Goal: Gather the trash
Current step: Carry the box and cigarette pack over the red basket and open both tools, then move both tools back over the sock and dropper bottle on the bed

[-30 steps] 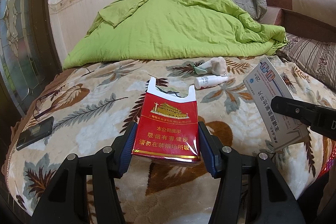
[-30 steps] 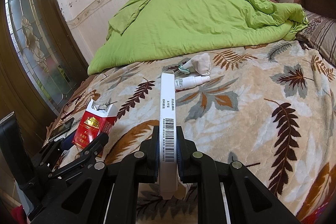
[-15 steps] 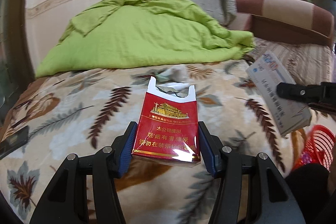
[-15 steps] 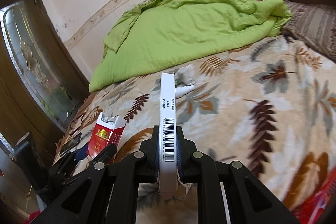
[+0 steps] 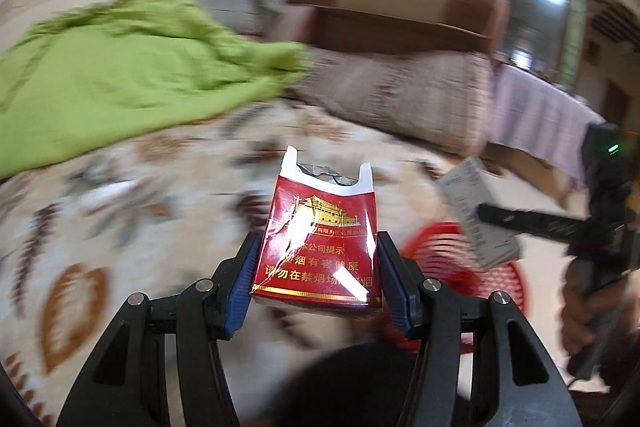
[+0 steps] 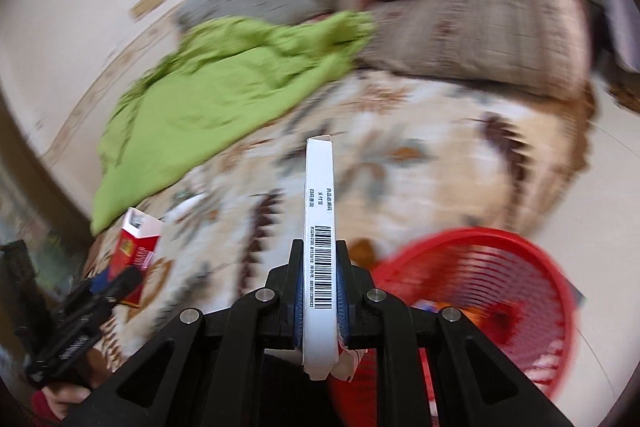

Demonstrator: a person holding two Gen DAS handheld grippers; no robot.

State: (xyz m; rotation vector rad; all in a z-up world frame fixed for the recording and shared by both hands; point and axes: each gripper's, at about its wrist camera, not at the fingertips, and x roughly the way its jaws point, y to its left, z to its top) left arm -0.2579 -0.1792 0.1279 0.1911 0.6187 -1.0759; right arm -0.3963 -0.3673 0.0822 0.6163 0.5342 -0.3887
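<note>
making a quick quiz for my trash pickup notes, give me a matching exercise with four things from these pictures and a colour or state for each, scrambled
Things:
1. cigarette pack
2. white box
3. basket
4. quilt

States:
A. green, bunched on the bed
B. red mesh, on the floor beside the bed
C. red, top torn open, in the left gripper
D. narrow, barcode showing, in the right gripper

Pairs: 1-C, 2-D, 3-B, 4-A

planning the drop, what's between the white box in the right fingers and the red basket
Nothing: in the right wrist view the white cardboard box hangs beside the red mesh plastic basket's rim, apart.
</note>
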